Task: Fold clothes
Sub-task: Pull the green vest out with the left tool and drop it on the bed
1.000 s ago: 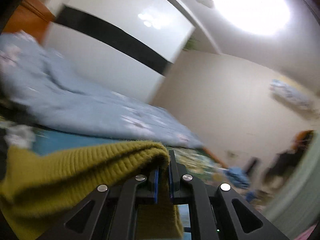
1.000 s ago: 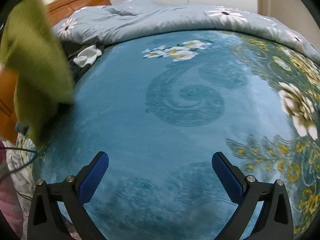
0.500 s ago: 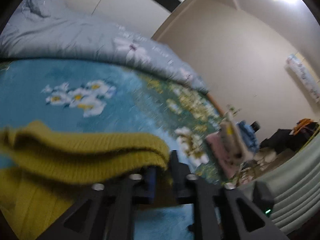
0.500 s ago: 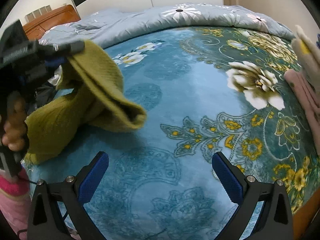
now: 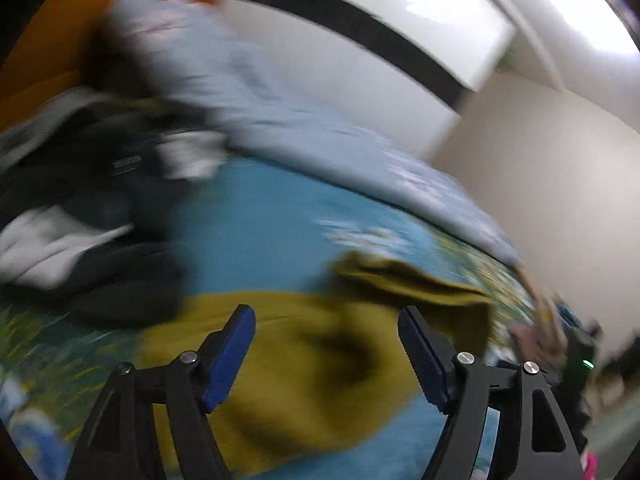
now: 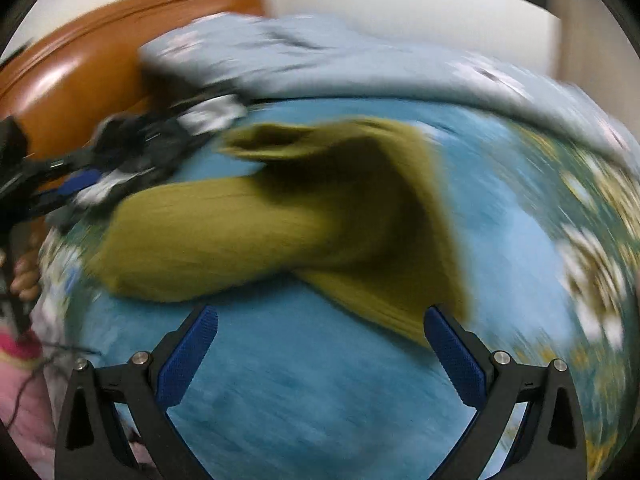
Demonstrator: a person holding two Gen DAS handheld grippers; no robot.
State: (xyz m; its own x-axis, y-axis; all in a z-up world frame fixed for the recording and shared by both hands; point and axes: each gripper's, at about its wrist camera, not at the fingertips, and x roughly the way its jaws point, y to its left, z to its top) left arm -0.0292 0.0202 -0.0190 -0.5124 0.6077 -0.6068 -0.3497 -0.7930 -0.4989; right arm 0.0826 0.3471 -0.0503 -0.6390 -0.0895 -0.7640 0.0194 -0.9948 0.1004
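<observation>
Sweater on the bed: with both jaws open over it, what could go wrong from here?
1. The sweater lies bunched, one part folded over itself; folding it without flattening it first could lock in creases.
2. Dark clothes lie close beside it; a grab at that side might catch them too.
3. Both views are motion-blurred, so the left gripper or right gripper could close off the hem.

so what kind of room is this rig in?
Almost certainly a bedroom: a wooden headboard, a rumpled pale-blue duvet and a teal floral bedspread on which an olive knit sweater lies.
</observation>
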